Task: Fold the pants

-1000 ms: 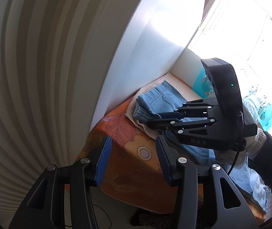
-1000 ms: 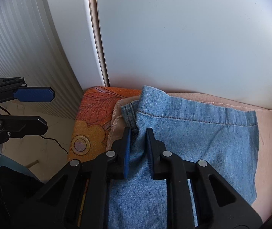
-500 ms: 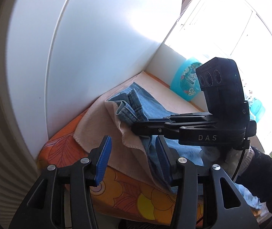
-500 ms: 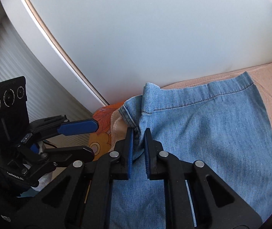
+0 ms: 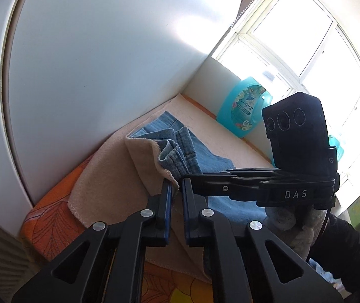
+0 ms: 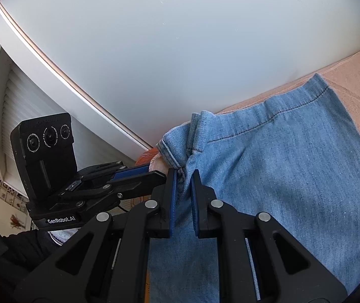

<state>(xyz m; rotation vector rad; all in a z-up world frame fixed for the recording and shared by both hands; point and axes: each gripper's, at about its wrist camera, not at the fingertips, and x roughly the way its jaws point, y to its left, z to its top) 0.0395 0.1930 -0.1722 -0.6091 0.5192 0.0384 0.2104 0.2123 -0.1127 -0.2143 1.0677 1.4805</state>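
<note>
Blue denim pants [image 6: 281, 176] lie on a beige cloth [image 5: 109, 184] against a white wall. My right gripper [image 6: 183, 176] is shut on a bunched hem of the pants [image 5: 177, 156] and lifts it. My left gripper [image 5: 176, 189] is closed on the lifted corner of the beige cloth right beside the denim hem; whether it also pinches denim I cannot tell. The two grippers meet at the same raised corner. The left gripper also shows in the right wrist view [image 6: 154, 174].
An orange floral cover [image 5: 51, 217] lies under the beige cloth. A turquoise detergent bottle [image 5: 243, 108] stands in the far corner by the window. A white wall [image 6: 180, 50] runs along the back edge. A ribbed shutter [image 6: 28, 106] is at left.
My left gripper moved in from the side and closed at the raised corner. My right gripper lifted the denim hem higher and stayed shut.
</note>
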